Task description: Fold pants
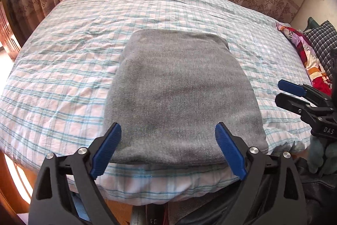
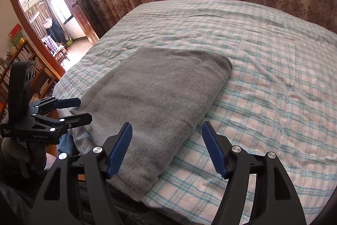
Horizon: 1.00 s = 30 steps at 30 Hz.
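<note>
Left wrist view: folded grey pants (image 1: 181, 96) on the bed (image 1: 63, 77); left tool (image 1: 168, 149) and right tool (image 2: 167, 149) released, apparently hovering clear.

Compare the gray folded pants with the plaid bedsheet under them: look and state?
The gray pants are plain and unpatterned; the bedsheet is pink-white with teal plaid lines. The pants lie folded in a compact smooth rectangle near the bed's near edge; the bedsheet spreads across the whole bed and is wrinkled. Both lie flat, and no tongs are touching either.
</note>
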### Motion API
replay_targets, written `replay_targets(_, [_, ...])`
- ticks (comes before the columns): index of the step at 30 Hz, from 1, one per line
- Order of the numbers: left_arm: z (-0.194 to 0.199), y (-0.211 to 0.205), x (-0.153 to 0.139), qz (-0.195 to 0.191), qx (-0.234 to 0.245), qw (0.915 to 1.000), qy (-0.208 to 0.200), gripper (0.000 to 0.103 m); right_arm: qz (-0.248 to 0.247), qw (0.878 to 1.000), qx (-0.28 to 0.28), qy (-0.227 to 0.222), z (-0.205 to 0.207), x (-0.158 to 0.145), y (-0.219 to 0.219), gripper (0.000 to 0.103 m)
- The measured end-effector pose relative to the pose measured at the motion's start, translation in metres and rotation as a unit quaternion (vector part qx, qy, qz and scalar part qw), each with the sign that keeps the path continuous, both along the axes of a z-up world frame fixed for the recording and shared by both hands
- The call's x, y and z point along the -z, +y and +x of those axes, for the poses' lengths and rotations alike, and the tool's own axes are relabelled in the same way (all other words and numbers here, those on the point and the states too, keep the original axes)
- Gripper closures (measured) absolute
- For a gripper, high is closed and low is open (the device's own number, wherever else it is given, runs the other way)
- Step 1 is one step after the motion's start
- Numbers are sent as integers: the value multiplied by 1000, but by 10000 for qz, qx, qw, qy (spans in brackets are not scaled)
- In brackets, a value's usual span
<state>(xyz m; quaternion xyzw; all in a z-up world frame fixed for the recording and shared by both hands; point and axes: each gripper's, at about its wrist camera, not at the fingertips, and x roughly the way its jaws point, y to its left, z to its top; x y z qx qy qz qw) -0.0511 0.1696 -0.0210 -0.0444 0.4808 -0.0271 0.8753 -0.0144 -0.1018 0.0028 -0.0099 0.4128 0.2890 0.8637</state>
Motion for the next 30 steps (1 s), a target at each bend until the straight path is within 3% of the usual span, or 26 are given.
replay_targets(3, [-5, -7, -9, 375, -98, 9991, -178, 4, 42, 9989, -154, -451, -15, -11, 1, 19])
replay_targets(5, [-8, -12, -14, 540, -93, 9982, -259, 4, 69, 9982, -312, -501, -21, -11, 3, 15])
replay_targets(11, [-18, -22, -21, 748, -229, 9959, -446, 4, 1, 9978, -329, -576, -32, -13, 4, 15])
replay_targets(18, [-25, -31, -29, 995, -300, 9923, -680, 4, -384, 9916, -189, -1221, -51, -27, 6, 15])
replay_targets(30, [-28, -48, -25, 1379, -203, 9877, -710, 3, -539, 9949, -212, -830, -50, -7, 11, 15])
